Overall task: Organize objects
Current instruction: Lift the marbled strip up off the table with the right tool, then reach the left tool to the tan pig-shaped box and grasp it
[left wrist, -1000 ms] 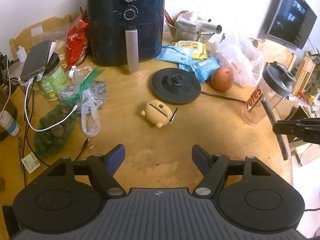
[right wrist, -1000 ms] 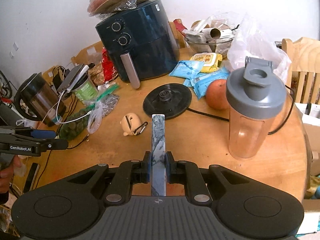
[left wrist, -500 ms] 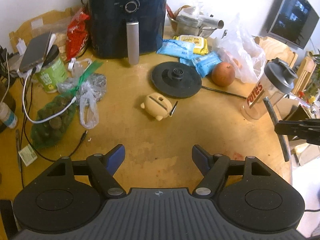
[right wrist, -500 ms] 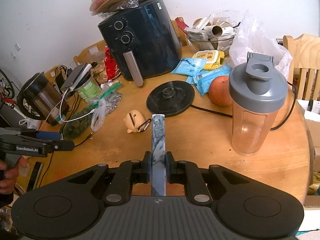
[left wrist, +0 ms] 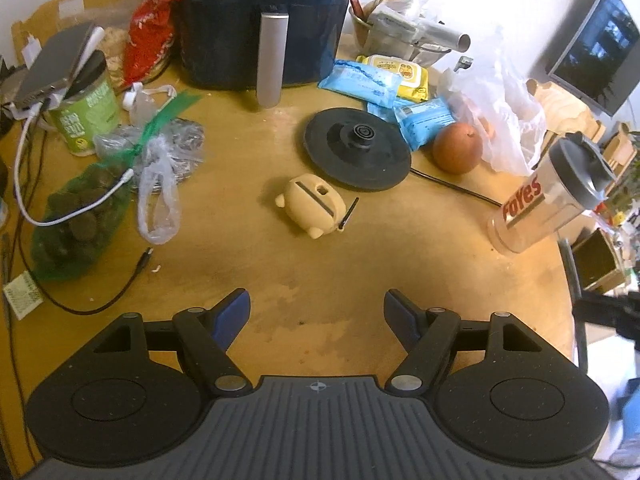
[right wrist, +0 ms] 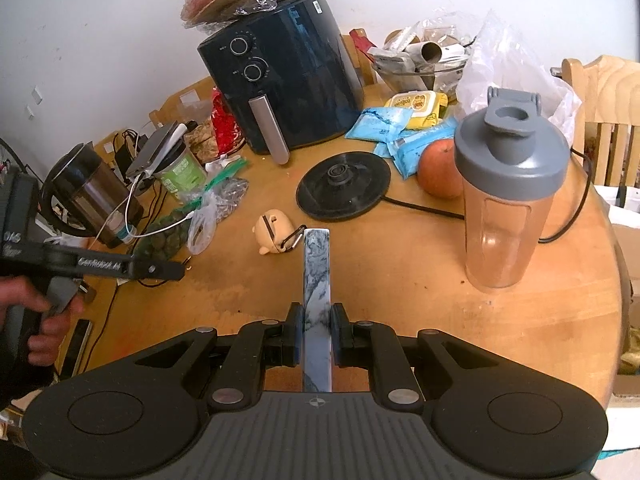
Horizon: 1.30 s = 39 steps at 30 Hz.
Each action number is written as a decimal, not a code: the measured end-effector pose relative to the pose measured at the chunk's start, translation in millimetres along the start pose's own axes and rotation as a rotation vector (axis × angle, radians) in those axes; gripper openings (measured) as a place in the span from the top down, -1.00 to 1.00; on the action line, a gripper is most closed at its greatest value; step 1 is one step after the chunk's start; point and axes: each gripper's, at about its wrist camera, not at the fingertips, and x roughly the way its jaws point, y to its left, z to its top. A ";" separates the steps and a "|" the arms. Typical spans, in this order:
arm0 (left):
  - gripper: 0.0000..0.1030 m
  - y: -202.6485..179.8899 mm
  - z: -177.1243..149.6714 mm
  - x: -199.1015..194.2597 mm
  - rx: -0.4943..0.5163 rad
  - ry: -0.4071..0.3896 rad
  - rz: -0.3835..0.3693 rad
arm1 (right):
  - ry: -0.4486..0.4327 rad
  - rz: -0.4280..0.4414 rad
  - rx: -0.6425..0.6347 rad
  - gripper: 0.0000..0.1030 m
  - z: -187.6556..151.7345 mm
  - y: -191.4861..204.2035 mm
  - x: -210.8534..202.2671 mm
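Strip (right wrist: 317,280): a flat, marbled blue-grey bar, its long axis running straight out along the right gripper's (right wrist: 316,340) pointing line, free end aimed at the middle of the table (right wrist: 400,272).
Strip vs fingers: it sits between the two fingers, near end hidden behind the gripper body, most of its length sticking out past the tips, above the table.
Right fingers (right wrist: 291,338): clenched on the strip from both sides.
Strip tip: just beside the tan pig-shaped case (right wrist: 273,230) and its clip in the right wrist view; contact cannot be told.
Left gripper (left wrist: 317,312): fingers (left wrist: 234,312) spread wide, grasping nothing, over bare table; the case lies ahead, well apart.
Beyond the case: black kettle base (right wrist: 343,190), then fryer (right wrist: 280,72).
Right of strip: shaker (right wrist: 508,200), upright, apart.
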 end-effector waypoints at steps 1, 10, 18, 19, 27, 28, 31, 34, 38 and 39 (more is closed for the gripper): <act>-0.42 0.8 2.2 2.9 -0.007 0.004 -0.010 | -0.001 -0.002 0.005 0.68 -1.2 -1.0 -0.9; -0.42 9.4 25.6 34.1 -0.086 0.040 -0.116 | -0.013 -0.039 0.049 0.68 -10.3 -13.2 -11.6; -0.42 28.2 48.7 80.3 -0.247 0.118 -0.151 | -0.019 -0.075 0.084 0.67 -19.4 -23.1 -21.2; -0.42 30.4 50.6 85.9 -0.267 0.126 -0.153 | -0.020 -0.078 0.088 0.68 -20.6 -23.6 -22.4; -0.42 39.1 69.1 124.7 -0.344 0.135 -0.127 | -0.025 -0.108 0.115 0.68 -28.4 -29.7 -31.1; -0.42 38.9 71.4 129.1 -0.342 0.136 -0.118 | -0.026 -0.110 0.119 0.68 -29.2 -30.5 -31.9; -0.42 38.7 76.7 140.4 -0.350 0.144 -0.120 | -0.030 -0.117 0.128 0.67 -31.9 -32.0 -34.5; -0.42 33.9 80.3 149.3 -0.346 0.155 -0.114 | -0.032 -0.122 0.135 0.67 -33.7 -32.9 -35.9; -0.42 23.2 86.6 156.3 -0.297 0.153 -0.084 | -0.036 -0.127 0.144 0.67 -35.0 -34.8 -37.8; -0.42 21.0 87.9 156.8 -0.281 0.149 -0.077 | -0.037 -0.128 0.147 0.67 -35.4 -35.0 -38.2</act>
